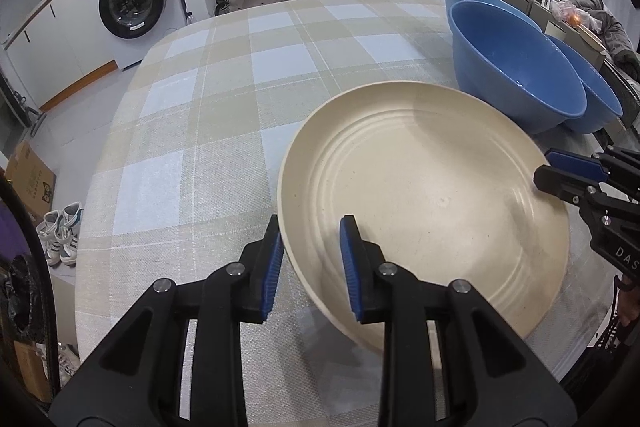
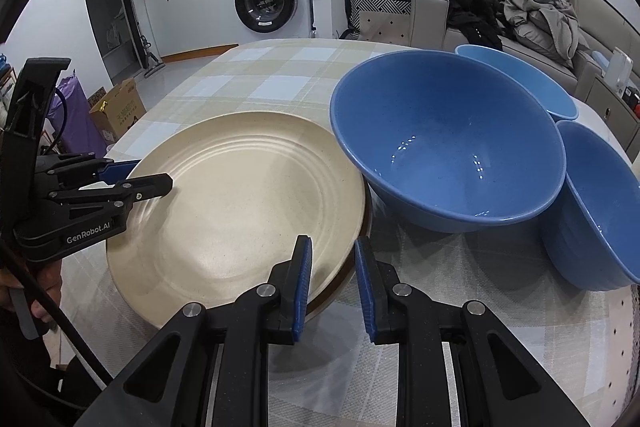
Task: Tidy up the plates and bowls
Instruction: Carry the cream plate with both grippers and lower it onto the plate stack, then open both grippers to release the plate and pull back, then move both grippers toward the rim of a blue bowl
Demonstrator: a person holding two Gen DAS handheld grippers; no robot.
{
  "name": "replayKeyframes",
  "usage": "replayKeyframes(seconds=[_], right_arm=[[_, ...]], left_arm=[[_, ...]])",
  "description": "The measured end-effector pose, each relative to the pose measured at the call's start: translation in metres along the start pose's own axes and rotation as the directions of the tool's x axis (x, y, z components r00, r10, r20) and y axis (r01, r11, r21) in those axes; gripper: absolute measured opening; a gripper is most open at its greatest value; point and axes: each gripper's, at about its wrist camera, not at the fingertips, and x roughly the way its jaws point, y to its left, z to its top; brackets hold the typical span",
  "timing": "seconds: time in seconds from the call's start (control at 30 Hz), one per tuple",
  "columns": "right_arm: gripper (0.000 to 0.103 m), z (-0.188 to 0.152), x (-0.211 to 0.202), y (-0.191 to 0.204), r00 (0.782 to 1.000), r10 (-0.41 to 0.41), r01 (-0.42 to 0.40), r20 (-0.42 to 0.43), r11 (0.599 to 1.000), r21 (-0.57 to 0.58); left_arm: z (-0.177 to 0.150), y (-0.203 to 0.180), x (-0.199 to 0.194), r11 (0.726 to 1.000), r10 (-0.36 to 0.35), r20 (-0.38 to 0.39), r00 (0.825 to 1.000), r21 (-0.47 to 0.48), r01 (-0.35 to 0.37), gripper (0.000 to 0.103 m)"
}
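Observation:
A large cream plate [image 1: 424, 203] lies on the checked tablecloth [image 1: 208, 115]; it also shows in the right wrist view [image 2: 240, 203]. My left gripper [image 1: 312, 243] is open and straddles the plate's near rim, one finger outside and one over the plate. My right gripper [image 2: 332, 267] is open and straddles the opposite rim; in the left wrist view it shows at the plate's right edge [image 1: 560, 171]. Three blue bowls stand beside the plate: a big one [image 2: 448, 151], one at the right [image 2: 600, 211], one behind [image 2: 520, 79].
The table's far half [image 2: 280, 75] carries only the cloth. Beyond it are a washing machine [image 2: 266, 1], a grey sofa with clothes [image 2: 520, 15] and a cardboard box [image 2: 118, 111] on the floor. Shoes [image 1: 60, 231] lie by the table's left side.

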Motion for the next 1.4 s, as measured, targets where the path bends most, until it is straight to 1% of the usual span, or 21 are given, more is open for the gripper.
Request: replayKeyframes(seconds=[0.1, 0.13, 0.17, 0.2, 0.27, 0.33, 0.4, 0.47, 0.5, 0.53, 0.57, 0.6, 0.67, 0.73, 0.8, 0.9, 0.93, 0.97, 1.23, 1.4], right_arm=[[0.023, 0.0, 0.0, -0.002, 1.0, -0.003, 0.003, 0.002, 1.0, 0.002], [0.023, 0.0, -0.001, -0.002, 1.0, 0.002, -0.002, 0.002, 1.0, 0.004], [0.025, 0.0, -0.001, -0.002, 1.0, 0.007, -0.007, 0.001, 1.0, 0.008], [0.032, 0.001, 0.0, -0.004, 1.0, 0.015, -0.015, -0.002, 1.0, 0.014], [0.039, 0.001, -0.003, -0.006, 1.0, 0.029, -0.029, 0.011, 0.999, 0.031], [0.043, 0.001, -0.007, -0.007, 0.999, 0.025, -0.026, 0.019, 0.999, 0.032], [0.054, 0.002, -0.011, -0.01, 0.999, 0.027, -0.028, 0.029, 0.999, 0.042], [0.059, 0.003, -0.016, -0.012, 0.998, 0.034, -0.036, 0.043, 0.998, 0.052], [0.065, 0.003, -0.018, -0.013, 0.998, 0.038, -0.04, 0.049, 0.998, 0.055], [0.068, 0.003, -0.021, -0.014, 0.998, 0.041, -0.045, 0.055, 0.997, 0.057], [0.074, 0.004, -0.024, -0.014, 0.997, 0.046, -0.05, 0.063, 0.997, 0.058], [0.078, 0.004, -0.026, -0.014, 0.996, 0.048, -0.052, 0.07, 0.997, 0.059], [0.081, 0.005, -0.032, -0.015, 0.995, 0.05, -0.055, 0.082, 0.997, 0.06], [0.084, 0.007, -0.038, -0.015, 0.994, 0.048, -0.054, 0.096, 0.996, 0.064], [0.087, 0.008, -0.044, -0.018, 0.993, 0.044, -0.052, 0.106, 0.996, 0.074], [0.091, 0.01, -0.052, -0.023, 0.992, 0.036, -0.048, 0.123, 0.994, 0.095], [0.093, 0.01, -0.055, -0.026, 0.991, 0.032, -0.046, 0.131, 0.994, 0.104], [0.095, 0.01, -0.058, -0.027, 0.99, 0.03, -0.046, 0.139, 0.993, 0.113], [0.097, 0.01, -0.087, -0.052, 0.982, 0.016, -0.045, 0.186, 0.987, 0.155], [0.097, 0.012, -0.104, -0.066, 0.98, -0.012, -0.022, 0.198, 0.985, 0.169]], left_arm=[[0.001, 0.0, 0.001, 1.0, -0.009, -0.007, 1.0, -0.003, 0.009, 0.028], [0.001, 0.001, 0.001, 1.0, -0.028, -0.013, 1.0, -0.007, 0.027, 0.031], [0.001, 0.001, 0.001, 0.999, -0.043, -0.017, 0.999, -0.01, 0.043, 0.037], [0.001, 0.002, 0.0, 0.999, -0.05, -0.018, 0.999, -0.014, 0.05, 0.039], [0.0, 0.002, -0.001, 0.999, -0.042, -0.012, 0.999, -0.015, 0.042, 0.051], [0.001, 0.003, -0.003, 0.999, -0.04, -0.006, 0.999, -0.016, 0.04, 0.057], [0.002, 0.004, -0.007, 0.999, -0.045, 0.002, 0.999, -0.021, 0.045, 0.059], [0.003, 0.007, -0.01, 0.998, -0.053, 0.01, 0.999, -0.031, 0.054, 0.061], [0.003, 0.008, -0.012, 0.997, -0.061, 0.013, 0.998, -0.039, 0.061, 0.062], [0.004, 0.009, -0.014, 0.996, -0.072, 0.017, 0.997, -0.049, 0.073, 0.065], [0.005, 0.011, -0.017, 0.995, -0.084, 0.024, 0.996, -0.058, 0.085, 0.07], [0.004, 0.012, -0.021, 0.994, -0.09, 0.035, 0.995, -0.064, 0.092, 0.072], [0.006, 0.012, -0.029, 0.994, -0.087, 0.059, 0.994, -0.066, 0.09, 0.078], [0.006, 0.012, -0.036, 0.994, -0.085, 0.068, 0.994, -0.065, 0.089, 0.079], [0.007, 0.011, -0.042, 0.993, -0.089, 0.079, 0.993, -0.064, 0.095, 0.082], [0.008, 0.01, -0.052, 0.992, -0.095, 0.105, 0.99, -0.068, 0.102, 0.092], [0.008, 0.009, -0.055, 0.992, -0.102, 0.112, 0.988, -0.067, 0.11, 0.1], [0.008, 0.008, -0.059, 0.991, -0.108, 0.123, 0.987, -0.066, 0.117, 0.102], [0.017, -0.006, -0.076, 0.987, -0.146, 0.161, 0.976, -0.044, 0.155, 0.102], [0.034, -0.021, -0.083, 0.984, -0.163, 0.186, 0.969, -0.034, 0.173, 0.102]])
